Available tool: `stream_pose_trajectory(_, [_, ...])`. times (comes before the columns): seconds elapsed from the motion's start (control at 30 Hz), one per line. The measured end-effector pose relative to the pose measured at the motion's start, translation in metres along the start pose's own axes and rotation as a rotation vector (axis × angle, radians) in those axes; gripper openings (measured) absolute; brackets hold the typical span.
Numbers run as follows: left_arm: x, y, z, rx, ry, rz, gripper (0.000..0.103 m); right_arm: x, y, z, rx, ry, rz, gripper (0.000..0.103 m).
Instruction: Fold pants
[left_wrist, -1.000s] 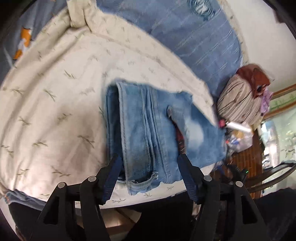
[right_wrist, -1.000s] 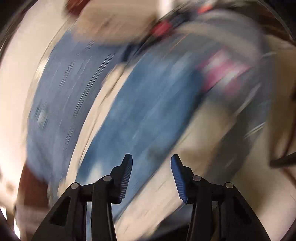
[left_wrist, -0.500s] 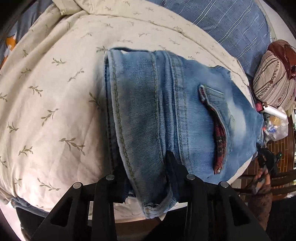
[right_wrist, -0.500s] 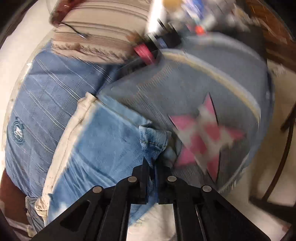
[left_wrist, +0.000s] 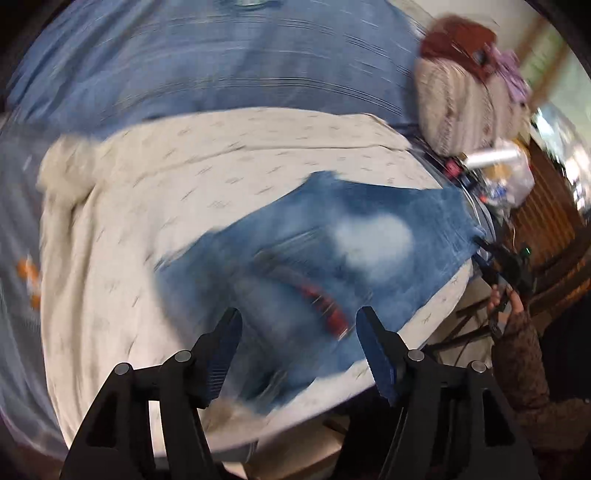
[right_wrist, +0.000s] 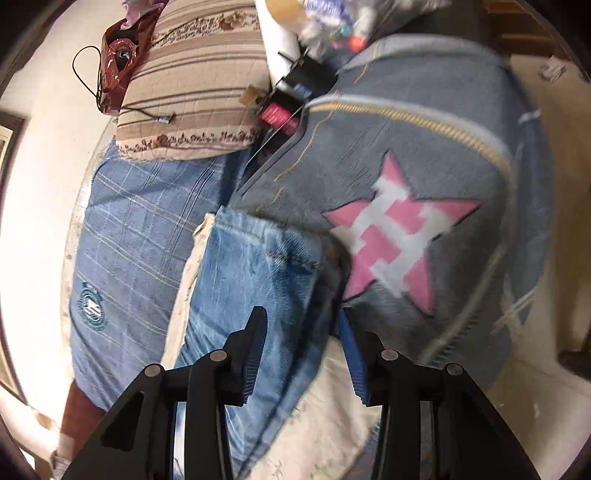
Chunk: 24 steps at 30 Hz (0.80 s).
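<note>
Fingers of the left gripper (left_wrist: 297, 347) spread wide, holding nothing; right gripper (right_wrist: 301, 350) likewise parted and empty. Left view, blurred: folded jeans (left_wrist: 332, 266) flat on the leaf-print sheet (left_wrist: 110, 258) of the bed, just ahead of the fingers. Right view alone shows a grey bag (right_wrist: 424, 166) with a pink star beside the jeans' hem (right_wrist: 251, 280), and a striped pillow (right_wrist: 192, 92).

Motion blur, fisheye warp, soft light
</note>
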<state>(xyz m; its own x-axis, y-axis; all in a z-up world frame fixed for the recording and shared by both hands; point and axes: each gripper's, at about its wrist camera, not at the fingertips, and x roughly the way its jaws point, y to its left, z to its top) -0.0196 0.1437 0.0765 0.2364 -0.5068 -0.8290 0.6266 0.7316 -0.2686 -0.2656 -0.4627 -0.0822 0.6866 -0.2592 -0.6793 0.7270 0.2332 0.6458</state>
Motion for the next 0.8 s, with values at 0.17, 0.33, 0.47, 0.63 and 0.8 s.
stream_pose_trajectory(0.17, [0.049,-0.074,0.062,0.167,0.088,-0.001,0.064,0.003,0.015,0.002,-0.058,-0.021,0.103,0.036])
stream_pose_trajectory(0.33, [0.133,-0.162,0.141,0.265,0.194,-0.059,0.064,0.002,0.012,-0.003,-0.128,-0.035,0.033,0.027])
stream_pose_trajectory(0.47, [0.212,-0.239,0.191,0.292,0.280,-0.102,0.064,0.008,-0.001,-0.010,-0.112,-0.027,0.046,0.027])
stream_pose_trajectory(0.63, [0.294,-0.297,0.224,0.296,0.357,-0.157,0.063,0.009,-0.007,-0.011,-0.113,-0.026,0.085,0.028])
stream_pose_trajectory(0.8, [0.364,-0.317,0.231,0.314,0.428,-0.224,0.064,0.009,-0.009,-0.012,-0.125,-0.024,0.110,0.030])
